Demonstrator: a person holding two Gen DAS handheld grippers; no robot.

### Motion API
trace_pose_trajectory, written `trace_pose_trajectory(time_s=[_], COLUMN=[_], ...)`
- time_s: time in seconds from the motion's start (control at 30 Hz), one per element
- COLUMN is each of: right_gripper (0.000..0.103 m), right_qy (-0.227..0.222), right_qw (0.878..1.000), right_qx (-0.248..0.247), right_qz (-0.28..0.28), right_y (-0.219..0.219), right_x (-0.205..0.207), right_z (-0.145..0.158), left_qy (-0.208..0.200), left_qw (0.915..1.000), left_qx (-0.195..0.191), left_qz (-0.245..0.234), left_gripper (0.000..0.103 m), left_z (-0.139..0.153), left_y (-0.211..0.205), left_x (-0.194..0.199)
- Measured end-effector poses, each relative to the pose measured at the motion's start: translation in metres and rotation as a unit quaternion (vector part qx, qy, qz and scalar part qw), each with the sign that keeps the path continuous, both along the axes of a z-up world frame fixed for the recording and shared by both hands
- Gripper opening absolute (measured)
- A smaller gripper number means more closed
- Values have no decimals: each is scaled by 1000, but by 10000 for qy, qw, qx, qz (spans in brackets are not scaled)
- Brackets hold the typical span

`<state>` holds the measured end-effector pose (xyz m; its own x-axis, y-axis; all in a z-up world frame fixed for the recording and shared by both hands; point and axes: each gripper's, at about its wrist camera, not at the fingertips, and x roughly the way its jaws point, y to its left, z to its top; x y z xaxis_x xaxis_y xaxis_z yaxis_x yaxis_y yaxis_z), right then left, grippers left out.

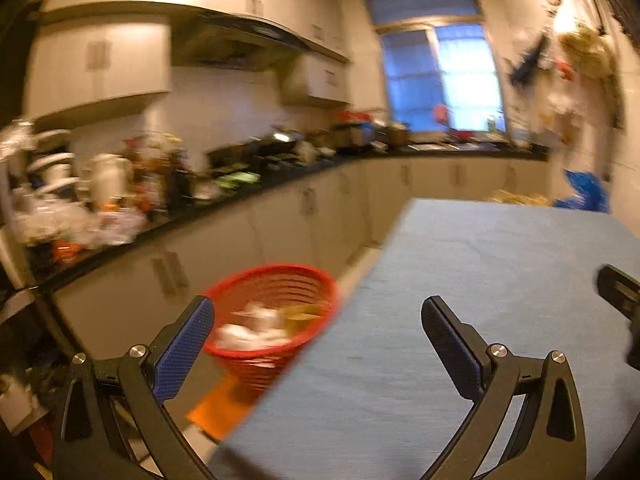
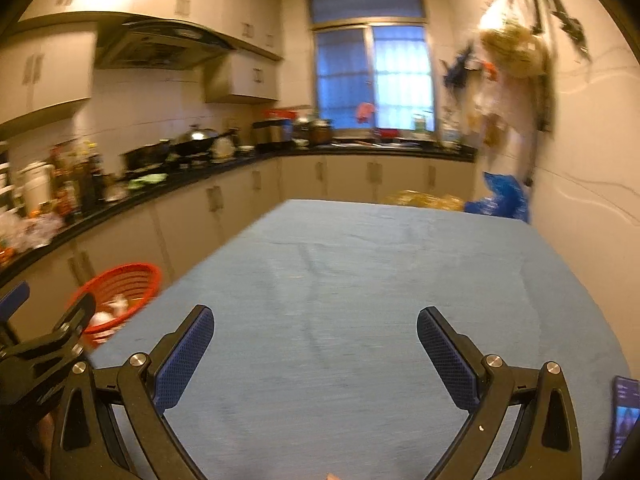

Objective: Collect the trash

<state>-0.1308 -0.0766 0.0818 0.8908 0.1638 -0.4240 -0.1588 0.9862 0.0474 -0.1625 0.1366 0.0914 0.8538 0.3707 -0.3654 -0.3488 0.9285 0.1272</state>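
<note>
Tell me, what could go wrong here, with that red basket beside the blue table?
The red basket sits low by the edge of the blue table, already holding crumpled white trash; a swing of the open left hand-held gripper could tip it. A phone lies at the table's near right corner, close to the open right hand-held gripper, and could get knocked off.

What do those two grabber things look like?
Both look the same. The left gripper and the right gripper each have black, curved plastic arms with triangular cut-outs and shiny silver bolts. The jaws carry blue bumpy pads. No cables or sleeves show.
</note>
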Motion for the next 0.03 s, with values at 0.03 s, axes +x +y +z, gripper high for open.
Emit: trace_pose_trajectory(time_s=[0.03], right_gripper=[103], right_qy=[78], right_qw=[9999], right_qx=[-35], right_qz=[-143], right_y=[-7], right_x=[5], right_z=[0], left_qy=[206], left_qw=[9994], left_qx=[-111], left_qz=[-267], left_gripper=[103], left_z=[-1], left_y=[-7], left_x=[10])
